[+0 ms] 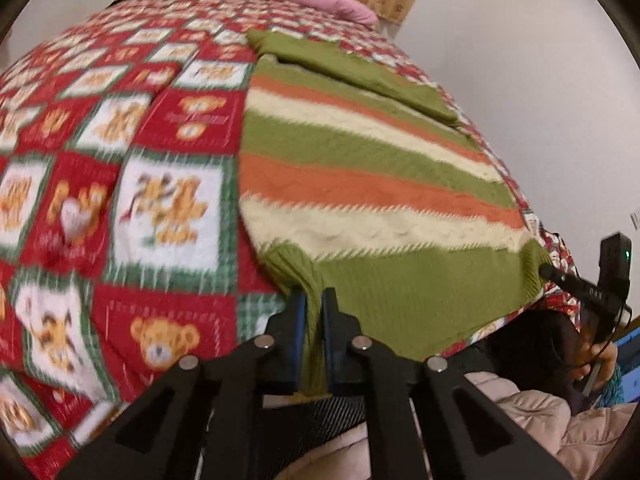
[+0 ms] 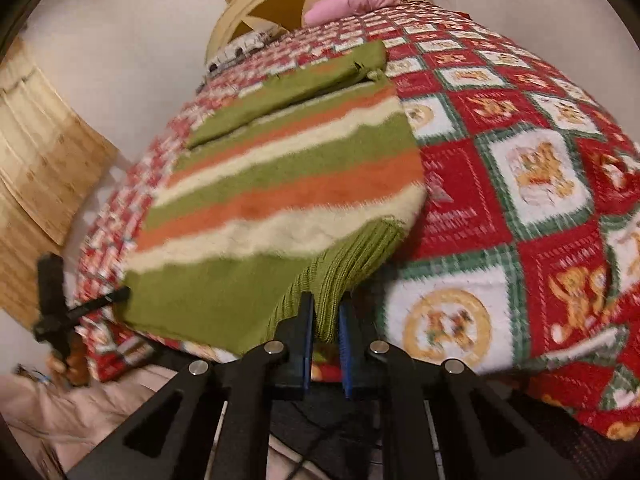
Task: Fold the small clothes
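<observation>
A striped sweater (image 1: pixel 360 184) in green, orange and cream lies spread on the bed, its green ribbed hem toward me. One sleeve is folded across its far end. My left gripper (image 1: pixel 315 300) is shut on the hem's left corner; green knit runs between its blue pads. In the right wrist view the same sweater (image 2: pixel 280 184) shows, and my right gripper (image 2: pixel 326 304) is shut on the hem's right corner, which is lifted a little off the blanket. Each gripper also appears at the edge of the other's view: the right gripper (image 1: pixel 552 272), the left gripper (image 2: pixel 120 294).
A red, white and green teddy-bear blanket (image 1: pixel 120 200) covers the bed. A pink pillow (image 1: pixel 332 0) and a wooden headboard (image 2: pixel 276 4) are at the far end. White walls flank the bed. A person's pale padded jacket (image 1: pixel 532 412) is below the grippers.
</observation>
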Action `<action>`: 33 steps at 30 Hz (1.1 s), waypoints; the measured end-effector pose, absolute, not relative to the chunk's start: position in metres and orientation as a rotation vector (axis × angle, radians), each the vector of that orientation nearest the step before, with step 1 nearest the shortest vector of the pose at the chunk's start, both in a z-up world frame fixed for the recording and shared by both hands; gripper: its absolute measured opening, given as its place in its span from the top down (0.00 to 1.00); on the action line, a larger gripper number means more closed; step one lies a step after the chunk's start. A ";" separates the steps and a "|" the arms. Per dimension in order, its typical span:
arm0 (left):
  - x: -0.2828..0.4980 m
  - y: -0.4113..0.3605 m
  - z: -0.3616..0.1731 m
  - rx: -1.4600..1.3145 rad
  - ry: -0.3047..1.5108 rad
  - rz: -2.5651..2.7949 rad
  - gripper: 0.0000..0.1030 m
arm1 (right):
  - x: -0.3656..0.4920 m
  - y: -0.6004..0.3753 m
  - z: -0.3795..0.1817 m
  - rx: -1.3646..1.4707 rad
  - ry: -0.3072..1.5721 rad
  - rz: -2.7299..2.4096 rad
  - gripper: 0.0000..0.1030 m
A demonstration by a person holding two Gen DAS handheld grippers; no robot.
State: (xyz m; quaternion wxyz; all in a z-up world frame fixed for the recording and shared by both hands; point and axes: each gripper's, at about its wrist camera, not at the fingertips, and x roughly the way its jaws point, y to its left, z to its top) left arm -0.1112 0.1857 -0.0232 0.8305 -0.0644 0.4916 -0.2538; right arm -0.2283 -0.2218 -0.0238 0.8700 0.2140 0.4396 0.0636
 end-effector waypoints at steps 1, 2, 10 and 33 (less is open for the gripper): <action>-0.108 0.184 -0.018 -0.135 1.032 -0.550 0.92 | -0.222 -0.221 -0.019 0.452 0.909 0.146 0.90; -0.103 0.180 -0.010 -0.120 1.008 -0.558 0.92 | -0.216 -0.220 -0.015 0.451 0.899 0.155 0.90; -0.049 0.163 0.034 -0.012 0.865 -0.526 0.92 | -0.153 -0.231 0.018 0.384 0.808 0.103 0.90; -0.070 0.165 0.022 0.396 0.738 -0.647 0.01 | -0.074 -0.255 -0.030 0.375 0.852 -0.111 0.90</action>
